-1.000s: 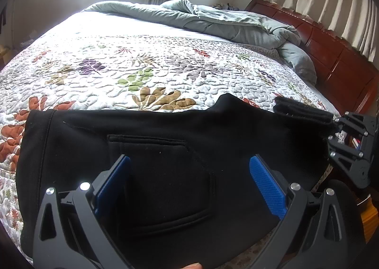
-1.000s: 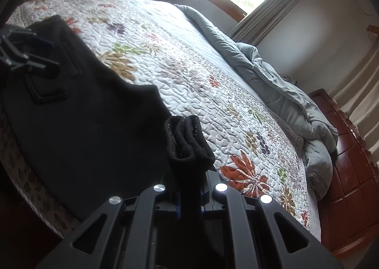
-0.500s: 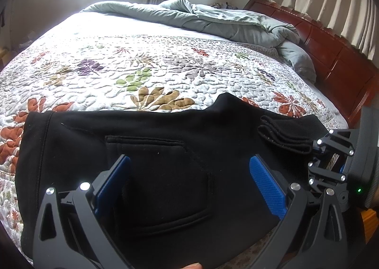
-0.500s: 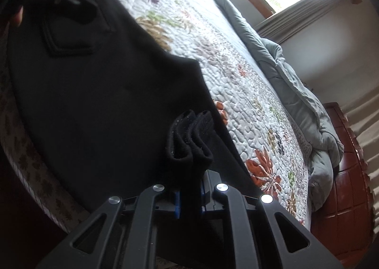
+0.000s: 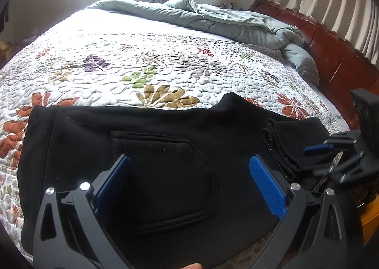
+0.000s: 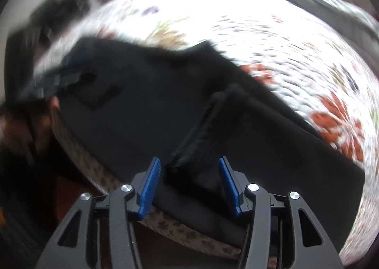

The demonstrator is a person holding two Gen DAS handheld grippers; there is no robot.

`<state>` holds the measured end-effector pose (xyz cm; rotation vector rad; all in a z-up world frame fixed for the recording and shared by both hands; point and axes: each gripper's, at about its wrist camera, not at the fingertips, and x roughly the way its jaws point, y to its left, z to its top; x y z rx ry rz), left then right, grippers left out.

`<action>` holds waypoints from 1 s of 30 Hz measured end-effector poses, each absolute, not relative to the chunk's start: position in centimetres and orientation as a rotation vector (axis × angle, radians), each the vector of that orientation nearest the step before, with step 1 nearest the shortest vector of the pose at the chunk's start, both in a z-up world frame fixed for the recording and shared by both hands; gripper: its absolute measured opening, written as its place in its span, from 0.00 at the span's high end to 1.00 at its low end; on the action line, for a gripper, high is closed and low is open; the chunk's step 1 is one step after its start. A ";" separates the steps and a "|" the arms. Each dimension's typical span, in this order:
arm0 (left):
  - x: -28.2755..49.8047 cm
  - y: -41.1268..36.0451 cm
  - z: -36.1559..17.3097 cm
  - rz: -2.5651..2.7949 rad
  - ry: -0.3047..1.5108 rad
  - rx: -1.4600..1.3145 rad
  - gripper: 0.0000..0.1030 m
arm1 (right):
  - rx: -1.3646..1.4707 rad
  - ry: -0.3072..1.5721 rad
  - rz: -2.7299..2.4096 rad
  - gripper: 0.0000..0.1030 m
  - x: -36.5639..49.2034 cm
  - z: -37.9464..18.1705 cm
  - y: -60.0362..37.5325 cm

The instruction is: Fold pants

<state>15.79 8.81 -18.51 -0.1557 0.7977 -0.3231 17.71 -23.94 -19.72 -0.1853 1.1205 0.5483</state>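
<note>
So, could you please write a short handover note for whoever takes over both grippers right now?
Left gripper: open, over the pocket of the black pants, holding nothing.
Right gripper: its jaws have just been opening; the cuffs lie between the pads, no longer pinched.
Pants: flat on the floral quilt at the bed's near edge, cuffs brought back onto the garment.
Done: leg end folded over and let go.
Left: probably another fold and some smoothing.
</note>
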 end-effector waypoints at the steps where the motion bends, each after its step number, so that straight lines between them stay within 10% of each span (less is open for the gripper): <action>1: 15.8 8.8 -18.5 -0.327 0.797 -0.158 0.03 | -0.169 1.118 0.543 0.50 17.7 -19.7 -24.2; 5: 15.6 8.4 -18.4 -0.335 0.796 -0.144 0.03 | -0.171 1.132 0.539 0.53 17.4 -20.6 -23.5; 13: 15.7 8.6 -18.4 -0.340 0.797 -0.155 0.03 | -0.079 1.176 0.569 0.91 17.5 -21.2 -23.8; 30: 15.0 7.8 -18.3 -0.323 0.812 -0.123 0.03 | 0.118 1.054 0.476 0.76 18.0 -18.0 -34.6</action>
